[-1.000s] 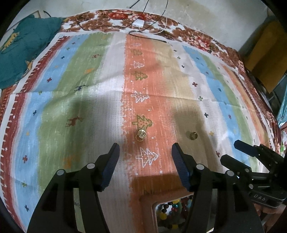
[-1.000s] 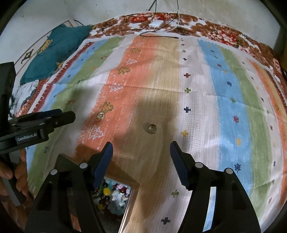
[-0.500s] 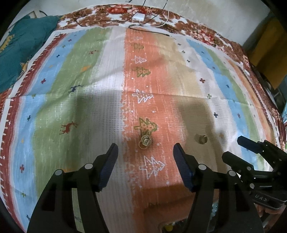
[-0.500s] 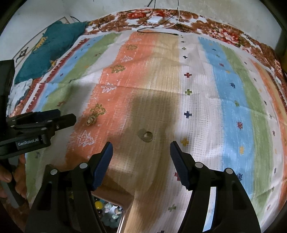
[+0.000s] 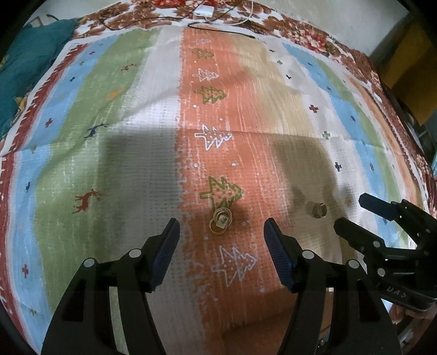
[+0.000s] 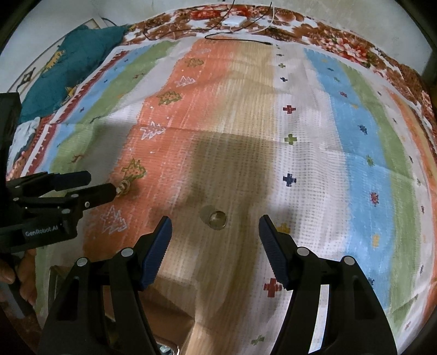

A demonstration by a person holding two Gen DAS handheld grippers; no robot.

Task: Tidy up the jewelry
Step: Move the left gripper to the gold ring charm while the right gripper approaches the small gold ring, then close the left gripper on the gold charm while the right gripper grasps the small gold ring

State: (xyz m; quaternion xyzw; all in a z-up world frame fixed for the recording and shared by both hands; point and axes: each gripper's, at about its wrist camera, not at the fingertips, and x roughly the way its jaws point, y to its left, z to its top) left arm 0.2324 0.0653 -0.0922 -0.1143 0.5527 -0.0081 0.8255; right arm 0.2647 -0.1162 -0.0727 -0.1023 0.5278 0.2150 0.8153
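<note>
A gold ring with a stone (image 5: 220, 220) lies on the orange stripe of the cloth, just below a green tree print. My left gripper (image 5: 221, 232) hangs over it, open, the ring lying between and slightly ahead of the blue pads, untouched. A plain gold ring (image 6: 217, 218) rests on the tan stripe. My right gripper (image 6: 215, 232) is open above it, the ring between the fingers and free. In the left wrist view the plain ring (image 5: 318, 209) sits right of the left gripper, by the right gripper (image 5: 352, 213). In the right wrist view the left gripper (image 6: 101, 184) reaches the stone ring (image 6: 123, 188).
A striped cloth (image 5: 123, 163) covers a bed with a floral sheet (image 6: 341, 43). Cables and a white charger (image 6: 232, 20) lie at the far edge. A teal cushion (image 6: 82, 54) sits far left. A hand (image 6: 16, 275) holds the left gripper.
Both grippers have come down and forward over the cloth, so each ring now lies between its gripper's fingers. The box of coloured beads at the near edge has dropped out of view.
</note>
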